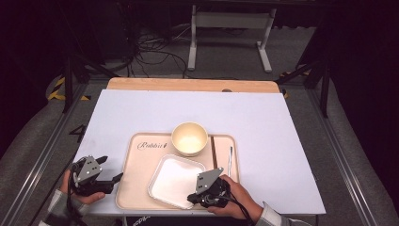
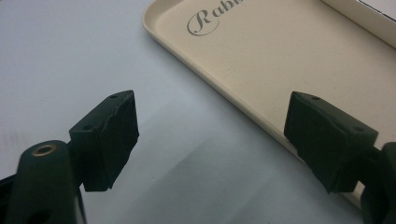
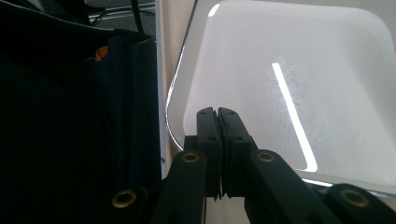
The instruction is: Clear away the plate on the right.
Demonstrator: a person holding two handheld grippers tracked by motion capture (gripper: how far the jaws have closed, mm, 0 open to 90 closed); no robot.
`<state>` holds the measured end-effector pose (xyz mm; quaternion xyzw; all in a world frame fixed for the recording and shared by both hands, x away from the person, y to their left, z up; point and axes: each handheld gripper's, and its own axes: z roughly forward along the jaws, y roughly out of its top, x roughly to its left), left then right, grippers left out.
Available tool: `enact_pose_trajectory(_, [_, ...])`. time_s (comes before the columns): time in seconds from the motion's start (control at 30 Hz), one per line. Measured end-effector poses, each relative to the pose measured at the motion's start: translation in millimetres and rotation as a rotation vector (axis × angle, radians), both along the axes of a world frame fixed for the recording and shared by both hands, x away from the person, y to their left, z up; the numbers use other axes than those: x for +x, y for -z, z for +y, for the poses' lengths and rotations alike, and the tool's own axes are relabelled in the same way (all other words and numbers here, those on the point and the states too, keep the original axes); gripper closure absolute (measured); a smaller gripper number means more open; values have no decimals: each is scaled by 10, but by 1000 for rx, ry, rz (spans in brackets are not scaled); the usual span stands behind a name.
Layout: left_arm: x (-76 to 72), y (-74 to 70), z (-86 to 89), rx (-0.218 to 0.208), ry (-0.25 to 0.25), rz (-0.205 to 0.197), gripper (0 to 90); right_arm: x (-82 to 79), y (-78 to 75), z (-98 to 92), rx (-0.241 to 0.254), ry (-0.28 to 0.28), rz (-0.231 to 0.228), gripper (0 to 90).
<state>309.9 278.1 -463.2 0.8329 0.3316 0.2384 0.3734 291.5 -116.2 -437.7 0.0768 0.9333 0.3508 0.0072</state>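
Right tool (image 3: 218, 114) closed tight, empty, over the white plate (image 3: 289, 84).

The beige tray (image 1: 134, 188) bears a dark script word at its far left corner. It reads roughly "Rabbit"; the last letters stay unclear.

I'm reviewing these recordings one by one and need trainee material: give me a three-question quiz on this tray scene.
1. True or false: the right claw is shut with nothing between its jaws.
2. What is nearest the right claw? A) round bowl B) white square plate C) thin utensil
3. Fill in: the left claw is open above the table, just off the ____ edge of the tray in the high view.

Key: 1 true; 2 B; 3 left.
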Motion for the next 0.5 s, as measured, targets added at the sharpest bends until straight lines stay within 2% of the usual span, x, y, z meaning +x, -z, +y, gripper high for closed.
enact_pose_trajectory(0.2, [3, 7, 10, -5, 2, 0, 187, 13, 11, -114, -35, 22, 1, 882])
enact_pose_trajectory(0.5, [9, 9, -4, 2, 7, 2, 187, 23, 29, -261, -51, 54, 0, 878])
